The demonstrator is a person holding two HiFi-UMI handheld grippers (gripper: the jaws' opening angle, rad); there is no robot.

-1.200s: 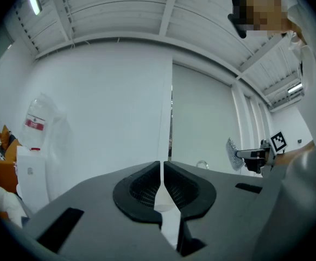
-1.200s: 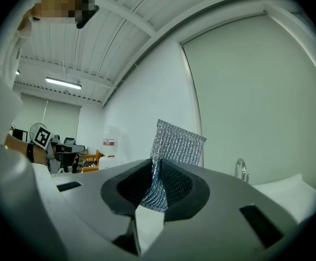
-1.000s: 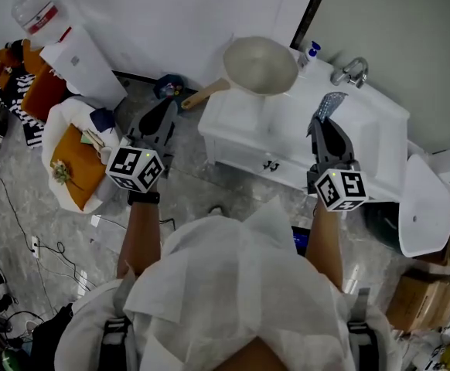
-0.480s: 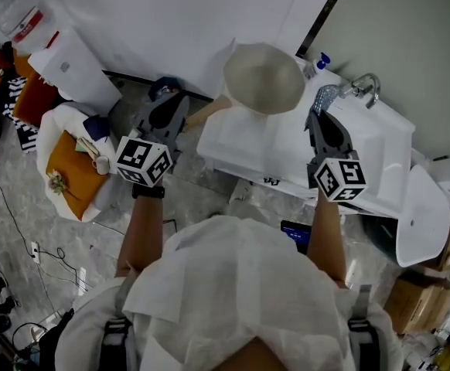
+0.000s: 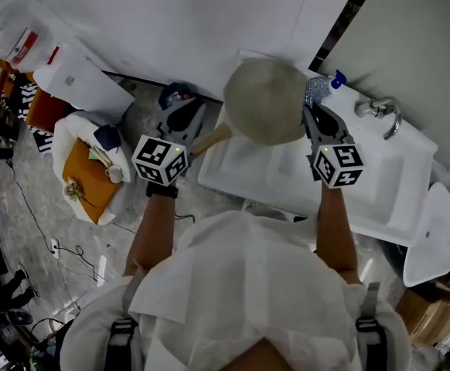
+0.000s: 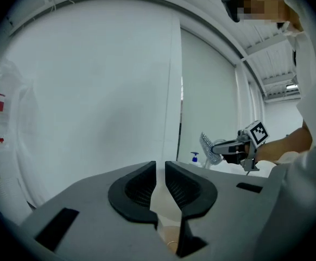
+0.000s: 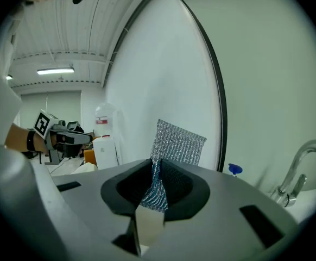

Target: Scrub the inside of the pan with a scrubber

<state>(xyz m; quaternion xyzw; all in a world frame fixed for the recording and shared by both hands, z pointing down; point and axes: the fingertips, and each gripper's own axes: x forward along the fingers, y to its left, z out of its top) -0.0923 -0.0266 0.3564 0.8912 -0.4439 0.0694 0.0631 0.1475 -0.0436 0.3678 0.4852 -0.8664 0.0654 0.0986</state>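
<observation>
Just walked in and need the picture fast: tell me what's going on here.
A person at a white sink unit holds a gripper in each hand. The right gripper clamps a silvery mesh scrubber beside the pan. The left gripper, jaws opening and gripping nothing, is at the end of the pan's wooden handle. The scrubber is not yet in the pan.

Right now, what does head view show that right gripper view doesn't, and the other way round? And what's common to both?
Head view only: the pan and its wooden handle, which sticks out to the person's left.
Right gripper view only: the jaws closed on the lower edge of the scrubber, and a lit ceiling strip light.
Both: the right gripper, the scrubber standing up out of it, the blue-capped bottle and the tap.
</observation>
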